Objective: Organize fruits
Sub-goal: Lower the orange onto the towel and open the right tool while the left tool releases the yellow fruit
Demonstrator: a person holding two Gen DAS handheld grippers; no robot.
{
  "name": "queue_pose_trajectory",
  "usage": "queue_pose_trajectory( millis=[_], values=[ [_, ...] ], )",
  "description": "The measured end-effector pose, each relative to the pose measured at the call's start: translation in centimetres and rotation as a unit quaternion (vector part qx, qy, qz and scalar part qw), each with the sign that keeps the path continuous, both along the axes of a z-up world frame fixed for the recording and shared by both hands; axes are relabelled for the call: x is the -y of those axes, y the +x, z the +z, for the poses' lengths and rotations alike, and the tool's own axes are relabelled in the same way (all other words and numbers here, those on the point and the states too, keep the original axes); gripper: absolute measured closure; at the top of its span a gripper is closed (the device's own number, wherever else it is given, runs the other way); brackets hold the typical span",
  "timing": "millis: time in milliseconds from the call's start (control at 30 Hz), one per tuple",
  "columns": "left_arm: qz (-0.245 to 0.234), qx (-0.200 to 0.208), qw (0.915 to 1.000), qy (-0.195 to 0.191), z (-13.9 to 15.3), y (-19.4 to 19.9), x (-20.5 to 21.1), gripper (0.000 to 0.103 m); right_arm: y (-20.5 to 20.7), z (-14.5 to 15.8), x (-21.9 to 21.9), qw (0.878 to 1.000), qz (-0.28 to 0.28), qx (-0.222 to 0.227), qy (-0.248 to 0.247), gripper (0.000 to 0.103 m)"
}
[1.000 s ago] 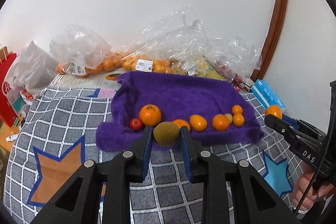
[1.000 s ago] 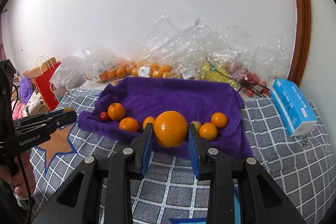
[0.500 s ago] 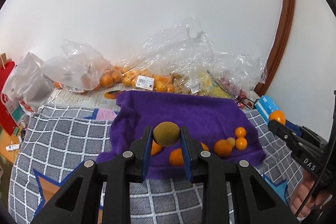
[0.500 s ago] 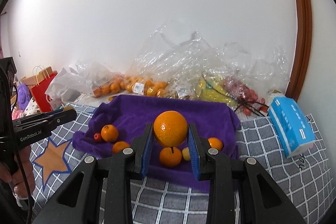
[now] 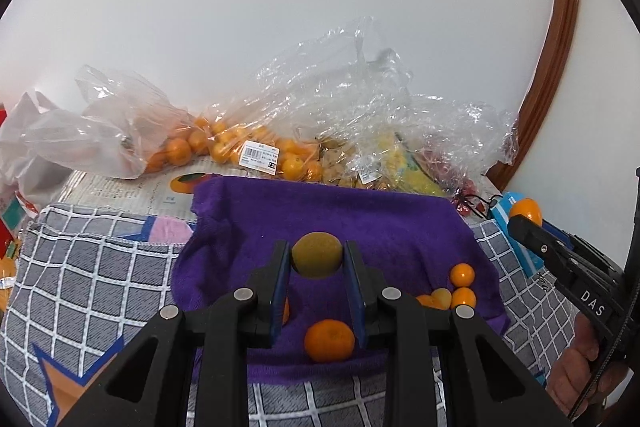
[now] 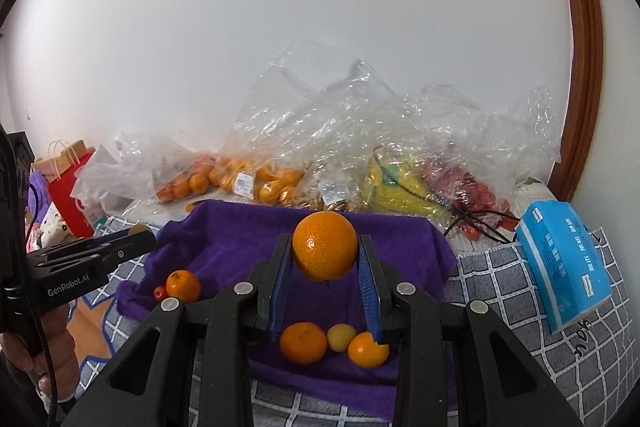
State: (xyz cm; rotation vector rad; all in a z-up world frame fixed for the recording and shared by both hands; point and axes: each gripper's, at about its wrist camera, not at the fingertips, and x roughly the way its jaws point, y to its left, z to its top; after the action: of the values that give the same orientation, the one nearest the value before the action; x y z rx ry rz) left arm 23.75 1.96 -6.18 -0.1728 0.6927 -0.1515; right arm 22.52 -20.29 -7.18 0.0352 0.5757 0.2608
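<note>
A: Where did each fruit sit?

B: The left gripper (image 5: pixel 316 261) was clamped on a greenish-brown fruit (image 5: pixel 317 254), and the right gripper (image 6: pixel 325 259) was clamped on a large orange (image 6: pixel 324 245). Both fruits hung clear above the purple towel (image 5: pixel 384 223), over the loose tangerines (image 6: pixel 303 342).

A: How should they have gone down?

B: Probably lowered onto bare towel, apart from the others, and released only once resting, so neither rolled.

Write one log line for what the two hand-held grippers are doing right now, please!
left hand-held gripper: shut on kiwi | right hand-held gripper: shut on orange | both above purple towel | bagged fruit behind
</note>
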Motion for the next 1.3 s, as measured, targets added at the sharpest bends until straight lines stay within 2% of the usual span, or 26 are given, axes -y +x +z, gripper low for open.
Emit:
queue_pose_trajectory(
  millis=[233,667,1067,1300],
  values=[
    [-0.015,-0.026,0.9995,0.008,-1.3,2.8,1.3,0.078,2.4,-1.8,0.0,1.000,0.000,-0.029,-0.009,0.071],
    [-0.046,-0.089,0.9950,0.004,-5.2,7.0,3.3,0.078,6.1,-7.7,0.0,0.995,0.010,-0.097,-0.013,0.071],
    [-0.056,-0.129,0.9899,0.015,-7.9,7.9,3.9,0.078,6.9,-10.1,-0.9,0.992,0.021,-0.126,-0.020,0.071],
    [-0.054,-0.128,0.9900,0.025,-8.2,7.9,4.0,0.078,7.0,-10.7,-1.0,0.990,0.026,-0.135,-0.022,0.071]
  ],
)
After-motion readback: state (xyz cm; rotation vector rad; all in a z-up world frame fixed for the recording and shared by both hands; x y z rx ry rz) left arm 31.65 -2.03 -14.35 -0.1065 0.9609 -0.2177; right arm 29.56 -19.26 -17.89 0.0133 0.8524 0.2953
